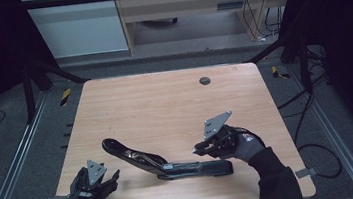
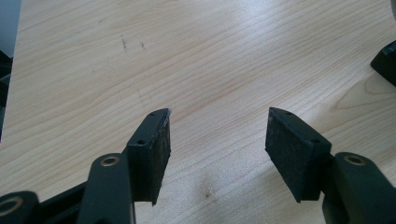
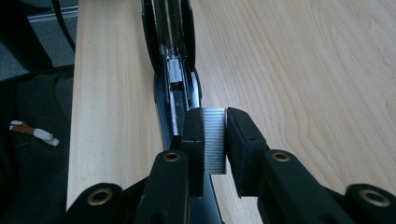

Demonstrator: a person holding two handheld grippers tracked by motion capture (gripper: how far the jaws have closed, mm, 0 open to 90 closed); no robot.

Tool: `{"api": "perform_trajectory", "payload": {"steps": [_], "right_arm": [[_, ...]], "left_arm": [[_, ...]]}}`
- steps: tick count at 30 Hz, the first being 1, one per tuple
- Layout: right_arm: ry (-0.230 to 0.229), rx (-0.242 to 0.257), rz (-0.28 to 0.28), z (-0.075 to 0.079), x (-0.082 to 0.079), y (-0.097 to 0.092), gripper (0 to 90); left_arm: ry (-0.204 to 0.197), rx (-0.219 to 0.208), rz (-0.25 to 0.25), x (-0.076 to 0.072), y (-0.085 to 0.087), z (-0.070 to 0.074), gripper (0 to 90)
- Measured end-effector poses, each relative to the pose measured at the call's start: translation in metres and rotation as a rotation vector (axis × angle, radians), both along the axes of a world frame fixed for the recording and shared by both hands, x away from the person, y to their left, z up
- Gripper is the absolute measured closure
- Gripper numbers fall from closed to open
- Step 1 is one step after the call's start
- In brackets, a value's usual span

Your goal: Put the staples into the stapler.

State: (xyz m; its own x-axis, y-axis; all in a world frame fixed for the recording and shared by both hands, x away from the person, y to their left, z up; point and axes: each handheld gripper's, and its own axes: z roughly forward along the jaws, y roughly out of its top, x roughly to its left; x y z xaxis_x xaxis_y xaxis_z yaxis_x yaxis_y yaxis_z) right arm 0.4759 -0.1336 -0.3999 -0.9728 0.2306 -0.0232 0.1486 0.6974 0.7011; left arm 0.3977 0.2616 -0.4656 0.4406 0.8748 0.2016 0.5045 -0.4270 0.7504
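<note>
Here the right hand-held gripper (image 3: 215, 140) pinches a staple strip (image 3: 214, 140) above the opened stapler (image 3: 170, 60)

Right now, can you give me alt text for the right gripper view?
The right gripper holds a strip of staples between its jaws, just above the open black stapler, whose metal staple channel runs away along the wooden table.

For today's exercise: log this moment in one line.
left gripper: open, empty | right gripper: grips staple strip | stapler: lid open, on table
</note>
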Motion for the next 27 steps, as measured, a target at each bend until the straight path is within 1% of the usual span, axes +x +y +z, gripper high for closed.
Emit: {"api": "perform_trajectory", "payload": {"steps": [2,7,8,9,10,11,15,24,27], "right_arm": [[0.002,-0.003,0.007,0.000,-0.001,0.002,77.7],[0.001,-0.032,0.033,0.001,-0.002,0.008,77.7],[-0.005,-0.038,0.039,0.002,-0.001,0.010,77.7],[0.000,-0.036,0.037,0.003,-0.002,0.011,77.7],[-0.005,-0.036,0.049,0.002,-0.001,0.012,77.7],[0.001,-0.039,0.045,0.002,-0.002,0.013,77.8],[0.004,-0.067,0.059,0.000,-0.002,0.017,77.8],[0.005,-0.094,0.091,-0.005,-0.002,0.025,77.8],[0.012,-0.106,0.090,-0.007,-0.003,0.027,77.9]], "left_arm": [[0.002,-0.001,0.002,0.000,0.000,0.000,39.9],[0.004,-0.001,0.001,0.000,0.000,-0.001,39.9],[0.004,-0.002,0.001,0.000,0.000,-0.001,39.9],[0.004,-0.002,0.001,0.000,0.000,-0.001,39.9],[0.005,-0.002,0.001,0.000,0.000,0.000,39.9],[0.004,-0.003,0.002,0.000,0.000,0.000,39.9],[0.005,-0.002,0.001,0.000,0.000,-0.001,39.9],[0.007,-0.003,0.000,0.000,0.000,-0.001,39.9],[0.007,-0.003,0.001,0.000,0.000,-0.001,39.9]]}}
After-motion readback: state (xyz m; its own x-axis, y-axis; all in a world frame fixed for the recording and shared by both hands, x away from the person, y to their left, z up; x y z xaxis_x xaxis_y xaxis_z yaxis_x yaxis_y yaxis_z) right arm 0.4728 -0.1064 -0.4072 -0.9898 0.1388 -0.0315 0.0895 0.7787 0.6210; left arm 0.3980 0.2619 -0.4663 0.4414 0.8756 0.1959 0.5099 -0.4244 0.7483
